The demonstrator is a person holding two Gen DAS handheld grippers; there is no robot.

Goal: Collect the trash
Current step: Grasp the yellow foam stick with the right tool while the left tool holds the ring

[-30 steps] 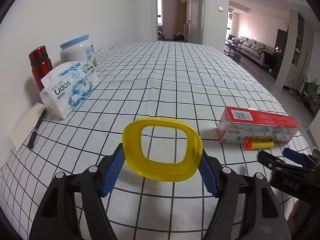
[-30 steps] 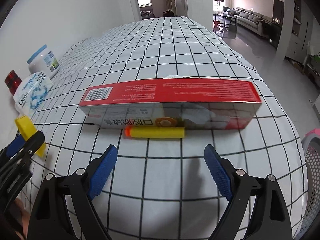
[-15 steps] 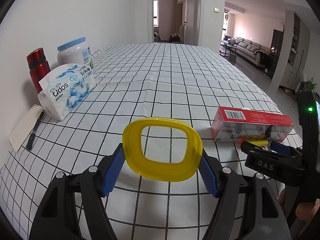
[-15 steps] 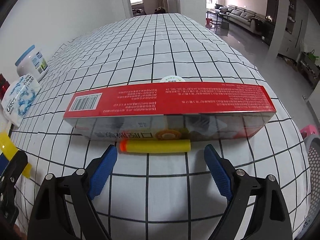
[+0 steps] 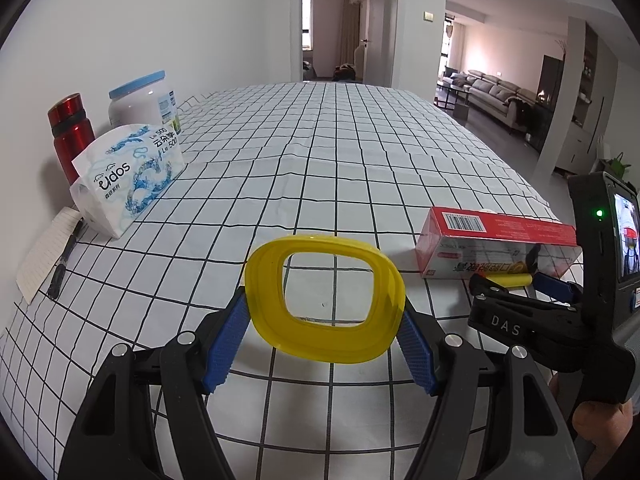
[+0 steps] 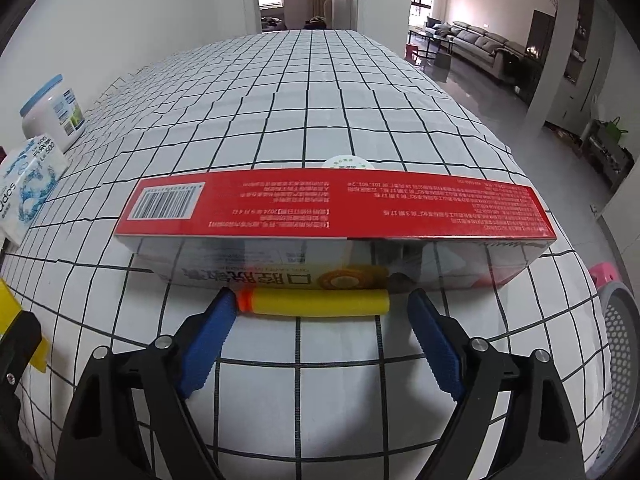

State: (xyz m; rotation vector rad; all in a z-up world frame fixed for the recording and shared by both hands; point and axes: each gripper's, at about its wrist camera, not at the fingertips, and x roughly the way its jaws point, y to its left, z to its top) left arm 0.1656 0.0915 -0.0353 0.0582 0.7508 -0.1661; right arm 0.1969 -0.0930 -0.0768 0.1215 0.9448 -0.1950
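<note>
Through the left wrist camera we are looking along a long bench [image 5: 340,152] covered in a white cloth with a black grid, running toward a doorway, with a living room and sofa [image 5: 496,90] opening off to the right. Against the wall on the left a red flask [image 5: 70,136], a white jar with a blue lid [image 5: 142,102], a tissue pack [image 5: 128,178] and a notepad [image 5: 46,254] with a pen [image 5: 64,258] are standing or lying together. Our left hand-held gripper [image 5: 324,334] is clamping its blue pads on a yellow plastic ring [image 5: 324,300], holding it just above the cloth. To the right a red box [image 5: 498,242] is lying flat, and our right hand-held gripper [image 5: 516,284] is reaching in at it.

Through the right wrist camera the same gridded bench [image 6: 320,100] is filling the frame, with a grey perforated bin with a pink part [image 6: 620,340] at the right edge, below the bench edge. The red box [image 6: 336,220] is lying crosswise, a small round white lid [image 6: 346,162] peeking over it. A yellow foam dart with an orange tip [image 6: 316,302] is lying right against the box's near side. Our right hand-held gripper [image 6: 320,320] is closing with its jaws wide apart, the dart between the pads; the left pad is at the orange tip, the right pad still clear.
</note>
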